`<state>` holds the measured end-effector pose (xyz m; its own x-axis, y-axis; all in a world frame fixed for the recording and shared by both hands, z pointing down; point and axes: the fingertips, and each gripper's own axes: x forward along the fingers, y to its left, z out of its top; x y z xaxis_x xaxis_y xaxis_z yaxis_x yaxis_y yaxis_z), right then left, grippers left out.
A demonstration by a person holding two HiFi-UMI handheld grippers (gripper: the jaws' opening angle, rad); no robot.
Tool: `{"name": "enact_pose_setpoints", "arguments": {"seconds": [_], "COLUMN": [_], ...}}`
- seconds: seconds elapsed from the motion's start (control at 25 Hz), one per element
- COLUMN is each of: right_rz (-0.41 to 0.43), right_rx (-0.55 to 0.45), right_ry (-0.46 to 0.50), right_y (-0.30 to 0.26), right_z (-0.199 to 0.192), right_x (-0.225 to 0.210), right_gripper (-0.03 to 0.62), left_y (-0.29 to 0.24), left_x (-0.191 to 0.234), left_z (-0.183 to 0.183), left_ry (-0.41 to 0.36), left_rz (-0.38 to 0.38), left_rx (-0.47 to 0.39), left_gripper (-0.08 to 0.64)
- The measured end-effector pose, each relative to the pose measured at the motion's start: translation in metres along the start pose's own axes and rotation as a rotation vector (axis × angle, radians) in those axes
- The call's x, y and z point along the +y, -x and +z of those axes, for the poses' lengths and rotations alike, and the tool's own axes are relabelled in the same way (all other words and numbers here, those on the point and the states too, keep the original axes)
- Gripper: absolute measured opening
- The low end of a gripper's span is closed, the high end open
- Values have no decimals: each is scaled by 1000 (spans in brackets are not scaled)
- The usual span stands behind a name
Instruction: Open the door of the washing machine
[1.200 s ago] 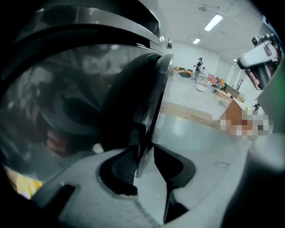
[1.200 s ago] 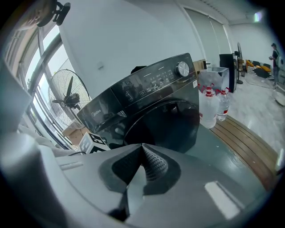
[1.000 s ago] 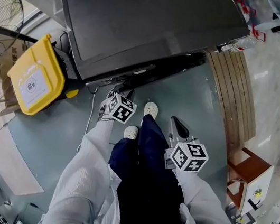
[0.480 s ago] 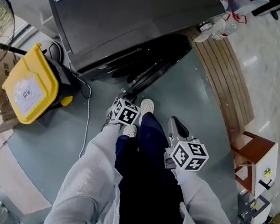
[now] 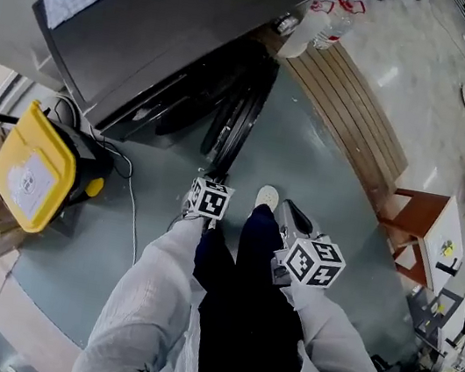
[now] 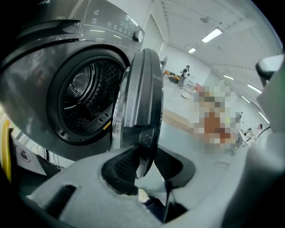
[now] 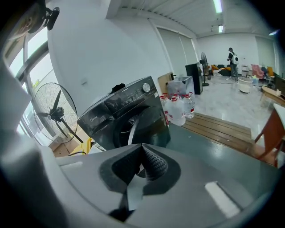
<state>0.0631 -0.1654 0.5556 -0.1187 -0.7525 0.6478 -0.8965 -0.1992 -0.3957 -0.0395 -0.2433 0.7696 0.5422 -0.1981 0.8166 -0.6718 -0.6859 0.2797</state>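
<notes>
The dark grey washing machine (image 5: 154, 24) stands at the upper left of the head view. Its round door (image 5: 236, 123) is swung out edge-on toward me. In the left gripper view the door (image 6: 142, 98) stands beside the bare drum (image 6: 87, 95). My left gripper (image 6: 144, 156) has the door's lower rim between its jaws; the pads touch it while the jaws are opening. In the head view that left gripper (image 5: 213, 177) sits just under the door. My right gripper (image 5: 287, 208) hangs apart over the floor, and in its own view the right gripper (image 7: 142, 153) is shut on nothing, facing the machine (image 7: 124, 111).
A yellow bin (image 5: 35, 168) and a cable (image 5: 128, 198) lie left of the machine. Water bottles (image 5: 319, 22) and a slatted wooden platform (image 5: 344, 111) are to its right, with a red-brown stool (image 5: 412, 226) beyond. A standing fan (image 7: 55, 111) is left of the machine.
The door has swung from almost shut to wide open, drawn out with my left gripper. Both grippers have backed away from the machine, which has slid up and left in the head view.
</notes>
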Motion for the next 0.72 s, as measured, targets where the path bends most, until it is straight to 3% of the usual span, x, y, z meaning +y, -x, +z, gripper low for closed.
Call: {"name": "enact_pose_setpoints", "arguments": {"seconds": [0.36, 0.72], "right_rz": [32, 139], "right_rx": [13, 94], "right_ry": [-25, 70], "right_y": [20, 31], "right_z": [-2, 17], "right_x": [-53, -135], "right_gripper": [10, 11], "left_y": [-18, -41], "left_x": [-47, -104], "left_z": [2, 9], "left_ry": [26, 117], "left_rz": [26, 118], "left_rx": [3, 6], "left_gripper": [109, 103]}}
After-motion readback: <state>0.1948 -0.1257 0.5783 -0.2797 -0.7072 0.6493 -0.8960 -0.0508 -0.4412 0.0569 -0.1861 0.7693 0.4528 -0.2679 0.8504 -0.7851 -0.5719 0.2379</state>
